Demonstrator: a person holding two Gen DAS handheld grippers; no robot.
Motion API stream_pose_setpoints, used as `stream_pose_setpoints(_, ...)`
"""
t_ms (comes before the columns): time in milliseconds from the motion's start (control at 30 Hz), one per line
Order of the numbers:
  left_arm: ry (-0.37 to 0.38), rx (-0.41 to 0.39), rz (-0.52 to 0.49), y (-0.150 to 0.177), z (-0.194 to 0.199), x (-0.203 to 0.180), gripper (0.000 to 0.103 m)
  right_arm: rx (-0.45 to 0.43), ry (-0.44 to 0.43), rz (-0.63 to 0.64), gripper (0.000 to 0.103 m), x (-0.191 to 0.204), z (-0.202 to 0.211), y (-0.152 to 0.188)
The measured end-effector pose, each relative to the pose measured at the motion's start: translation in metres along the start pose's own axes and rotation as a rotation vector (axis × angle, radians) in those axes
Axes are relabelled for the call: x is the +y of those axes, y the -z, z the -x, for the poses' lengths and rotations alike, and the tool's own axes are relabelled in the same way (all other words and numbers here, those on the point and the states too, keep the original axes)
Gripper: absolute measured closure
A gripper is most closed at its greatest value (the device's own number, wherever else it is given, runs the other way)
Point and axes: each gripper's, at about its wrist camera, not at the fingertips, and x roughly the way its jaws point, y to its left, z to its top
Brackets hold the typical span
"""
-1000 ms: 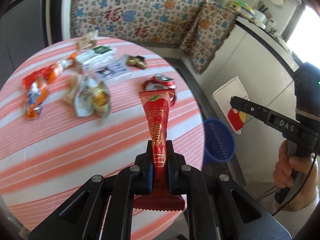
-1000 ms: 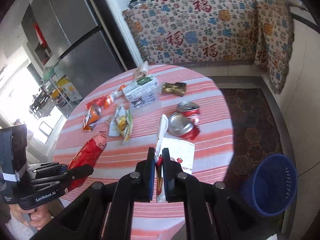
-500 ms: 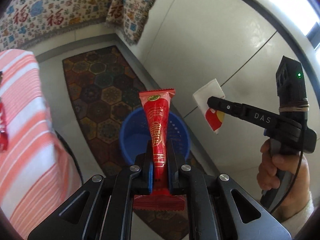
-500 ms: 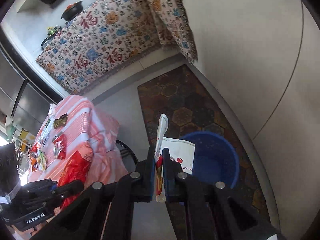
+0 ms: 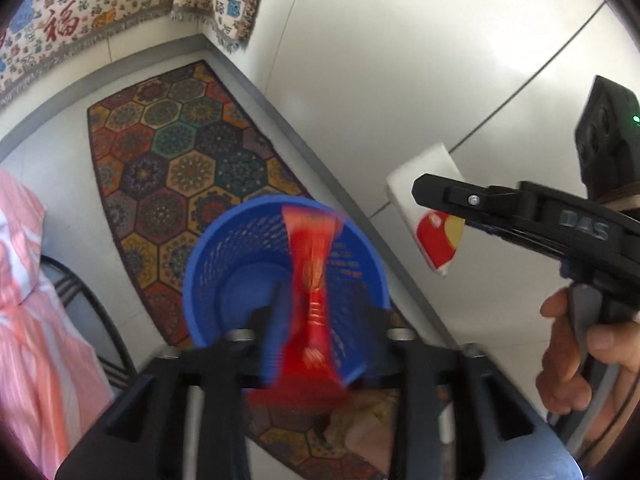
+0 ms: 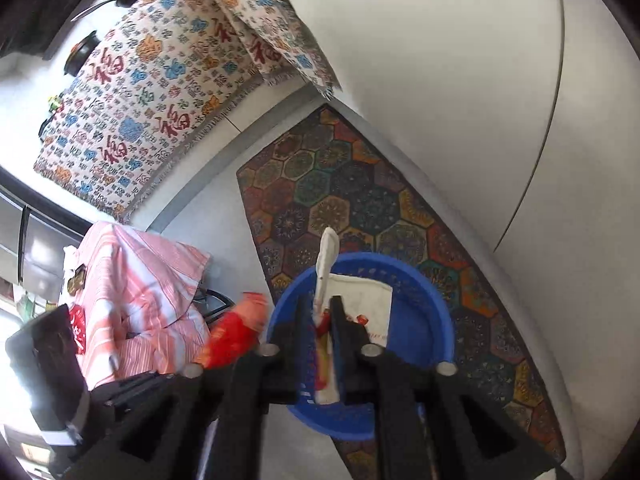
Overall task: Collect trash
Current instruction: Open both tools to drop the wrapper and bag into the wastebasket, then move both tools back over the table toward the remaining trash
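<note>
Red snack wrapper point(image 5: 314, 280) hangs blurred between the parted jaws of the left gripper point(image 5: 320, 316), which have just been opening, directly above the blue basket point(image 5: 208, 264) on the patterned rug point(image 5: 168, 152). The right gripper point(image 6: 320, 320), jaws also just opening, has a white wrapper point(image 6: 360, 300) between them over the same basket.

Hex-pattern rug point(image 5: 176, 168) on pale floor, white wall point(image 5: 400, 60).
</note>
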Motion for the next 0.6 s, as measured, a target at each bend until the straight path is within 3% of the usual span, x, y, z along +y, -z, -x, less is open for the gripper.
stream_pose_setpoints(33,-0.007,-0.01,0.004,-0.002,-0.003,0.001,0.049,-0.003,0.0,-0.012,0.059,-0.004,-0.002,0.0)
stream_pose_setpoints(67,-0.006,-0.021,0.013,-0.004,-0.002,0.001,0.048,-0.005,0.002,-0.019,0.056,-0.006,-0.003,-0.001)
stream_pose_setpoints(200,-0.003,-0.049,0.037,-0.008,0.005,0.012,0.048,-0.024,-0.004,-0.023,0.054,-0.012,0.004,-0.002)
stream_pose_setpoints(267,-0.025,-0.098,0.016,-0.001,0.028,0.012,0.041,-0.063,0.017,0.002,0.054,-0.008,0.014,-0.004)
stream_pose_setpoints(400,-0.067,-0.211,-0.017,0.027,0.095,0.013,0.027,-0.193,0.061,0.123,0.054,0.025,0.049,-0.004)
stream_pose_setpoints(467,-0.077,-0.25,-0.011,0.044,0.125,0.021,0.022,-0.281,0.085,0.188,0.049,0.048,0.07,0.001)
stream_pose_setpoints(533,-0.106,-0.276,-0.005,0.07,0.159,0.032,0.021,-0.365,0.094,0.248,0.037,0.074,0.089,0.009)
stream_pose_setpoints(600,-0.154,-0.292,0.007,0.093,0.185,0.049,0.019,-0.432,0.094,0.306,0.036,0.1,0.104,0.02)
